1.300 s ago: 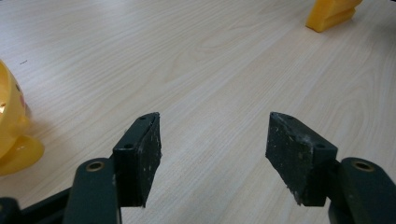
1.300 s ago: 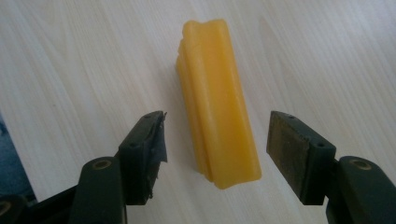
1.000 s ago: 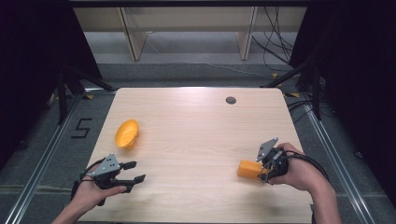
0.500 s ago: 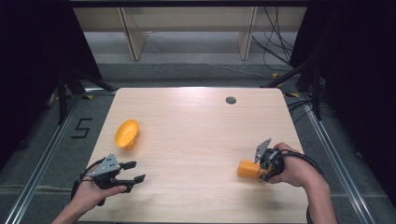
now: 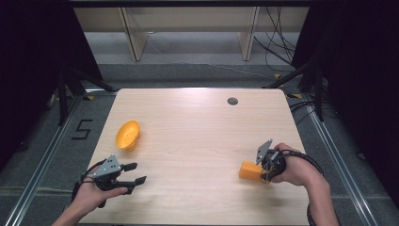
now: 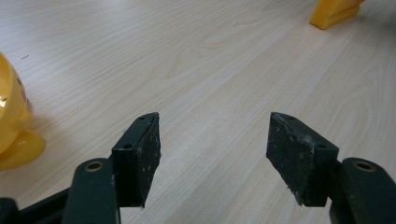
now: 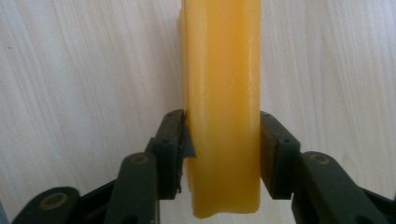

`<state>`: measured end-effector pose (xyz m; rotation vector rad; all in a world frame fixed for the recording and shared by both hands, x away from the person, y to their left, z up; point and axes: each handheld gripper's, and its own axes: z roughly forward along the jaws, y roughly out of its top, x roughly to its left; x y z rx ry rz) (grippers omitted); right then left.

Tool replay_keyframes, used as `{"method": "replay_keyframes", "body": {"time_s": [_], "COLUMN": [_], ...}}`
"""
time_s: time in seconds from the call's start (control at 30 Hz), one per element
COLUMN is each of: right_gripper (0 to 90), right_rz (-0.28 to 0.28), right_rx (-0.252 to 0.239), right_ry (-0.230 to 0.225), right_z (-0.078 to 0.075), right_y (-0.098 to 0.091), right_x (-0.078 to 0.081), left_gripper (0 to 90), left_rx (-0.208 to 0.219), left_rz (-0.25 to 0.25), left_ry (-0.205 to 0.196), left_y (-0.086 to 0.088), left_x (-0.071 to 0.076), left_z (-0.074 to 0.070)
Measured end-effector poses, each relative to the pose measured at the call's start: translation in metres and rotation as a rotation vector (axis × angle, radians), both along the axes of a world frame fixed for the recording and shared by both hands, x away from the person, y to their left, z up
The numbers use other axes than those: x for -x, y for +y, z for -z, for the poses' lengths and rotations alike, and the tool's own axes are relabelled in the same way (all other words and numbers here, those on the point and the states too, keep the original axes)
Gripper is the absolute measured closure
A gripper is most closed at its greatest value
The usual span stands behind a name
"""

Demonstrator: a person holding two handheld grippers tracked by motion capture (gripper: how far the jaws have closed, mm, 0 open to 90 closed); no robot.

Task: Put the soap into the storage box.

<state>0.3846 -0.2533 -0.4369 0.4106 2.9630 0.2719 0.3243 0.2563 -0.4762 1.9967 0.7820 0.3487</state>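
Right gripper (image 5: 264, 170): clamped on yellow block (image 5: 250, 170), jaws just closed onto its flat sides.
Block position: flat on table (image 5: 197, 122), near right edge.
Handling: likely light, stiff, waxy-smooth (may slip); best gripped mid-length across narrow faces.
Left gripper (image 5: 133, 173): spread wide, empty, near yellow bowl (image 5: 127, 135).

Showing pale wood-grain table (image 5: 197, 136), smooth, matt with slight sheen. Looking glossy, smooth plastic: orange block (image 7: 223, 107), waxy highlights along its face. Same shiny plastic on yellow bowl (image 5: 127, 135) at 10 o'clock. Appearing matt black on left gripper (image 6: 212, 149), pads (image 6: 148, 154) rough, speckled with pale scuffs. Reading as dull dark plastic on right gripper (image 7: 223, 154).
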Motion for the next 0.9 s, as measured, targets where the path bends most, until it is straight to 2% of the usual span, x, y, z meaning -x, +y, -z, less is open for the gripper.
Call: {"method": "replay_keyframes", "body": {"time_s": [0.27, 0.3, 0.47, 0.5, 0.6, 0.77, 0.8, 0.83, 0.87, 0.9], "right_gripper": [60.3, 61.1, 61.9, 61.9, 62.0, 62.1, 62.1, 62.2, 62.1, 62.2], "right_rz": [-0.008, -0.023, -0.057, -0.043, -0.052, -0.062, -0.06, -0.034, -0.031, -0.078], "right_rx": [-0.002, -0.006, -0.001, 0.001, 0.004, 0.017, 0.017, 0.025, 0.02, 0.009], "right_ry": [-0.012, -0.004, -0.032, -0.029, -0.034, -0.005, 0.002, 0.004, 0.021, -0.003], "right_z": [-0.001, -0.001, -0.002, -0.002, -0.002, -0.008, -0.008, -0.009, -0.01, -0.01], "right_y": [0.001, 0.001, 0.002, 0.002, 0.003, 0.007, 0.008, 0.009, 0.01, 0.01], "right_x": [0.003, 0.003, 0.005, 0.007, 0.007, 0.011, 0.012, 0.014, 0.015, 0.013], "left_gripper": [34.4, 34.3, 34.4, 34.4, 34.4, 34.3, 34.3, 34.3, 34.2, 34.2], "left_rx": [0.006, 0.006, 0.006, 0.004, 0.003, 0.013, 0.004, 0.006, 0.008, 0.008], "left_rz": [0.004, 0.004, 0.003, 0.005, 0.006, -0.001, 0.019, 0.018, 0.016, 0.016], "left_ry": [0.0, 0.0, 0.0, 0.0, -0.001, 0.01, -0.001, -0.004, -0.006, -0.006], "left_y": [-0.001, -0.001, -0.001, 0.0, 0.0, -0.001, 0.0, -0.001, -0.001, -0.001], "left_x": [0.0, 0.0, 0.0, 0.0, 0.0, 0.001, 0.0, 0.0, 0.0, 0.0], "left_z": [0.0, 0.0, 0.0, 0.0, 0.0, 0.001, 0.0, 0.0, 0.0, 0.0]}}
